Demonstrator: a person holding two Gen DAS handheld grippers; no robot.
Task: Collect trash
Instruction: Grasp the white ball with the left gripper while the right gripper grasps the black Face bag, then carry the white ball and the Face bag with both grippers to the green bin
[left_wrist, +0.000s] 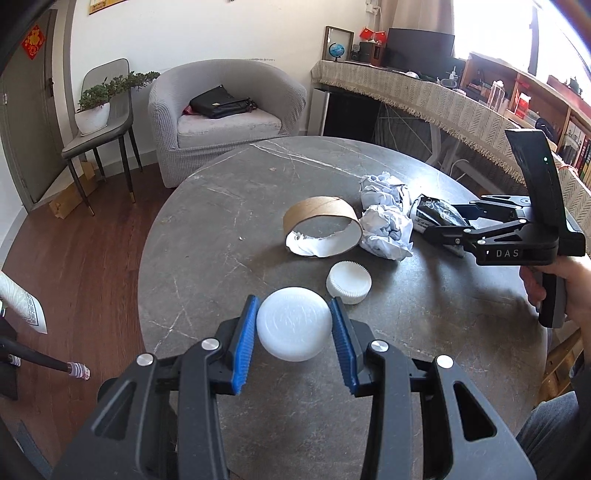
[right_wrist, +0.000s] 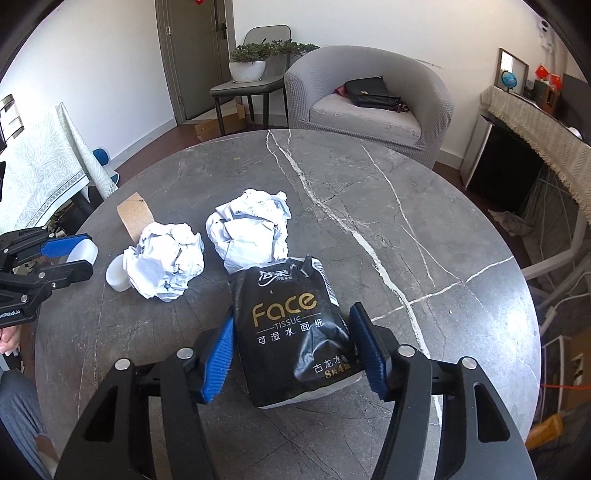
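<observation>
My left gripper (left_wrist: 293, 301) is shut on a smooth white round lid (left_wrist: 293, 328), held just above the grey marble table (left_wrist: 221, 240). The right wrist view shows that gripper (right_wrist: 88, 254) at the left edge with the lid (right_wrist: 83, 251) in it. My right gripper (right_wrist: 292, 315) has both blue pads against a black "Face" tissue pack (right_wrist: 291, 332) lying on the table; the left wrist view shows it (left_wrist: 443, 221) around the pack (left_wrist: 437, 214). Two crumpled paper balls (right_wrist: 164, 262) (right_wrist: 251, 225), a cardboard ring (left_wrist: 321, 225) and a ribbed white cap (left_wrist: 349, 282) lie between the grippers.
A grey armchair (left_wrist: 225, 114) with a black bag stands beyond the table. A chair with a potted plant (left_wrist: 96, 110) is to its left. A cloth-covered desk (left_wrist: 443, 96) runs along the right. A person's hand (left_wrist: 569, 284) holds the right gripper's handle.
</observation>
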